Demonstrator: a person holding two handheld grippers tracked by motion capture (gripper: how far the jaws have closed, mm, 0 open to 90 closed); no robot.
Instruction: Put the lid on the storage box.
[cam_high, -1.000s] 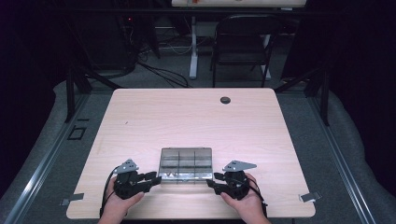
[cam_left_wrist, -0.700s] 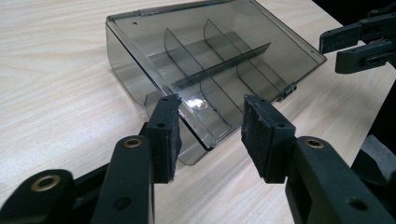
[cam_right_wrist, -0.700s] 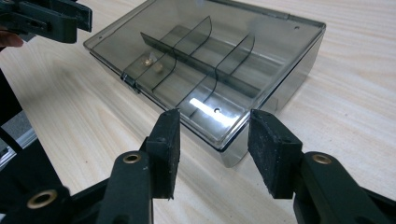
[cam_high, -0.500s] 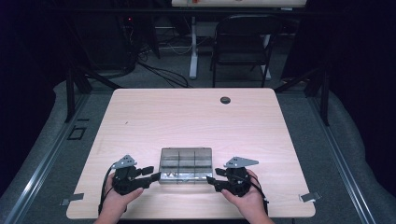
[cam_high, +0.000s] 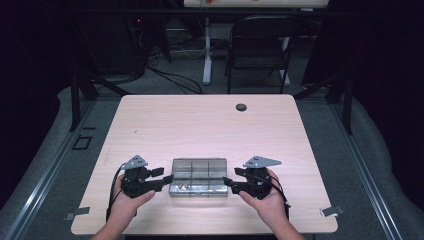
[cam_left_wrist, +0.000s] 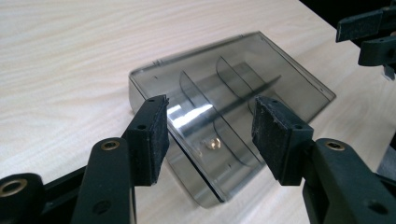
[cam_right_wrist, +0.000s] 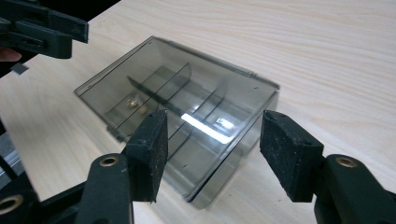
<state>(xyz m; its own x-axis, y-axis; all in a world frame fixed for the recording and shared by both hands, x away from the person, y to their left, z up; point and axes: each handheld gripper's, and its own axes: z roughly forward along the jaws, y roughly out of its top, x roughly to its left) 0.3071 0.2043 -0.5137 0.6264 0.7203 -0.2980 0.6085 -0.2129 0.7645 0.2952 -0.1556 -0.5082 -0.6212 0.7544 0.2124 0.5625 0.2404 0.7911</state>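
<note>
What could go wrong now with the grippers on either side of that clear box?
The box lies shut on the table, with the left gripper and right gripper open at its short ends; their jaws have just been opening. Closing in from one side first might push the smooth box across the table. A small brass piece sits loose in one compartment, so tilting the box could send it rolling.

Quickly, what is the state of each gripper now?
Left gripper: open, just opened, holding nothing, beside the box.
Right gripper: open, just opened, holding nothing.
</note>
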